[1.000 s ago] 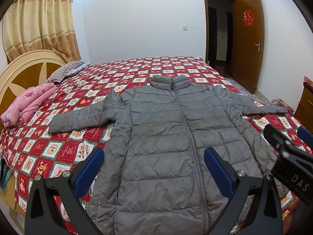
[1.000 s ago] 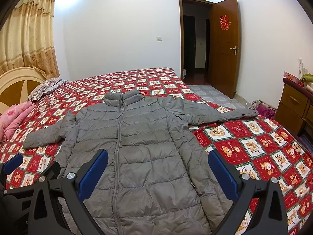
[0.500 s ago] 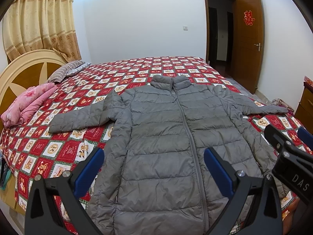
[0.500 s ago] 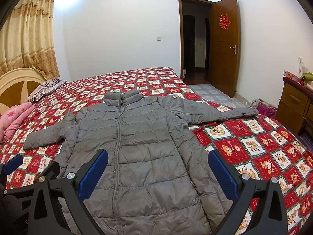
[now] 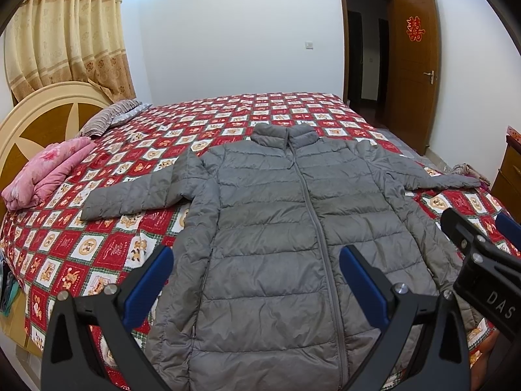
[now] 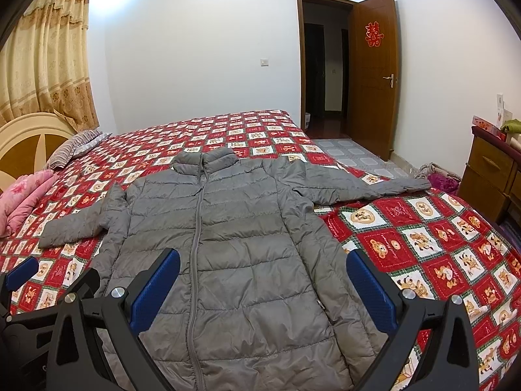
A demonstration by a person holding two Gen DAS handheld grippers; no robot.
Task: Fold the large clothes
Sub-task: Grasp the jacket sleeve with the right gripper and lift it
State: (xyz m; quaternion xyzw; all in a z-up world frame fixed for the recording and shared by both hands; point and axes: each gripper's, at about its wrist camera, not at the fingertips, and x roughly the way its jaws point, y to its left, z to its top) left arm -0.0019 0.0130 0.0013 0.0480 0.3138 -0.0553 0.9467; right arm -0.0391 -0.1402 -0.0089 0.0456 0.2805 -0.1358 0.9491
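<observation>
A grey quilted puffer jacket (image 5: 276, 221) lies flat and zipped on the bed, collar away from me, both sleeves spread out to the sides. It also shows in the right wrist view (image 6: 228, 244). My left gripper (image 5: 255, 277) is open and empty, held above the jacket's lower hem. My right gripper (image 6: 263, 280) is open and empty, above the jacket's lower right part. The right gripper's body shows at the right edge of the left wrist view (image 5: 482, 260). The left gripper's finger shows at the left edge of the right wrist view (image 6: 22, 272).
The bed has a red checked bedspread (image 5: 107, 244) and a round wooden headboard (image 5: 39, 123) at the left. A folded pink quilt (image 5: 45, 169) and a striped pillow (image 5: 110, 117) lie near it. A wooden dresser (image 6: 491, 176) stands at the right, an open door (image 6: 374, 75) beyond.
</observation>
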